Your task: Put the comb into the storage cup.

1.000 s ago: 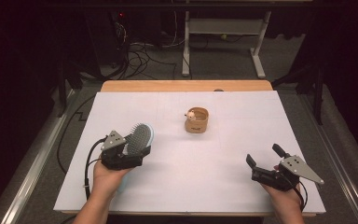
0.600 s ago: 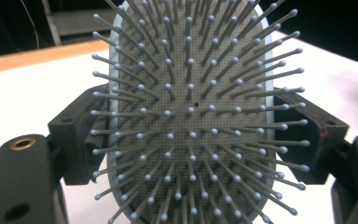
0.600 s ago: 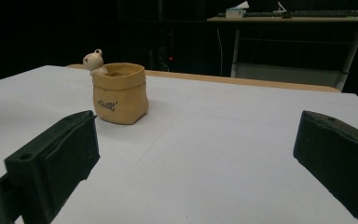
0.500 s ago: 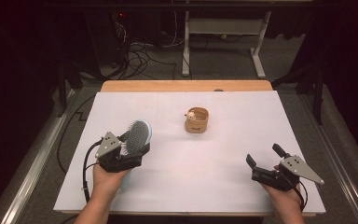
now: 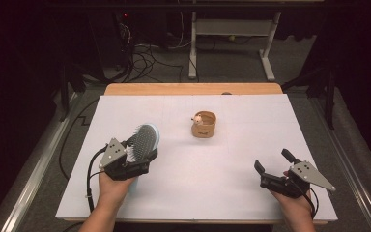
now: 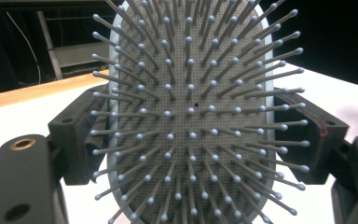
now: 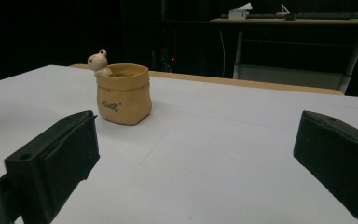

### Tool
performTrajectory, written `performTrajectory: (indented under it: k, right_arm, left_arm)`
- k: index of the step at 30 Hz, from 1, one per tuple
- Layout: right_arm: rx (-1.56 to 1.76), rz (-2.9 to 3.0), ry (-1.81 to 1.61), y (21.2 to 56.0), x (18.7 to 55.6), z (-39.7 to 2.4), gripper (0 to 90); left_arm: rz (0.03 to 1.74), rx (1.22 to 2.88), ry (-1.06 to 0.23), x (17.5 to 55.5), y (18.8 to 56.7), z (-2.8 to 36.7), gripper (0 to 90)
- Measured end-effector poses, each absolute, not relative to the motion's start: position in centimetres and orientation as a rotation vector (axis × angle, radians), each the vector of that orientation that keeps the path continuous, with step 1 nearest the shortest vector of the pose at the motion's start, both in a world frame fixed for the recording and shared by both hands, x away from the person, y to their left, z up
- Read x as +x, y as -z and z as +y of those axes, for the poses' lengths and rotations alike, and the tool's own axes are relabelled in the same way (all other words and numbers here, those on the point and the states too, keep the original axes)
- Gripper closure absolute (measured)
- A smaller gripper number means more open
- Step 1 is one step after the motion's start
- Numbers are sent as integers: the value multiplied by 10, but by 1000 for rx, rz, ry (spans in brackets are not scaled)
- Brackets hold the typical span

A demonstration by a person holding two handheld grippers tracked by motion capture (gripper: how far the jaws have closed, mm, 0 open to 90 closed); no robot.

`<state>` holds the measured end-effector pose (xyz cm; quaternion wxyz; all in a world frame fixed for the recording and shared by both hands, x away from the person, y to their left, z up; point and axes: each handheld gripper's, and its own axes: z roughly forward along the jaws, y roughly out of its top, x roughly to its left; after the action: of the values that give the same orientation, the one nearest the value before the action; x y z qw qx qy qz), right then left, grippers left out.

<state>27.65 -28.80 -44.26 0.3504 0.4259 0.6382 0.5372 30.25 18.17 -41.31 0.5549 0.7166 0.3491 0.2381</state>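
Two grippers on show, and the action sits at the lower left of the high view, where the left gripper has a hairbrush clamped between its jaws. The brush head rises tilted out of the gripper, up and to the right in the frame, its bristle face turned back toward the person and its pale blue rim showing along the far edge. Over to the left gripper view: the hairbrush stands dead centre, grey pad studded with ball-tipped pins, and a black jaw presses in on its rim from either side. That's a firm grasp!

Lower right of the high view now, and the right gripper waits over the white table, jaws spread wide with nothing between them. Its own view confirms it, with one black jaw at the lower left, the other at the right edge and bare white surface in the gap.

Up in the centre of the high view stands a small tan cup, a little figure peeking over its rim, well apart from both grippers.
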Motion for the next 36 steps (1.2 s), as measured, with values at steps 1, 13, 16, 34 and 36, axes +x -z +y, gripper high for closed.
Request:
performTrajectory:
  k: [1, 13, 16, 34, 36]
  right_arm:
    - [1104, 1655, -1395, 442, 277, -288, 5]
    - [1064, 1746, -1438, 430, 289, -267, 2]
    - [1052, 1763, -1447, 426, 292, -260, 2]
    - [986, 1861, -1501, 415, 308, -221, 2]
    - [983, 1868, -1504, 416, 309, -219, 2]
  left_arm:
    - [818, 1697, -565, 303, 412, 180, 209]
    - [779, 1711, -604, 310, 402, 169, 209]
    - [768, 1708, -607, 311, 399, 167, 209]
    - [697, 1696, -572, 320, 396, 135, 209]
    - [689, 1703, -572, 321, 397, 131, 209]
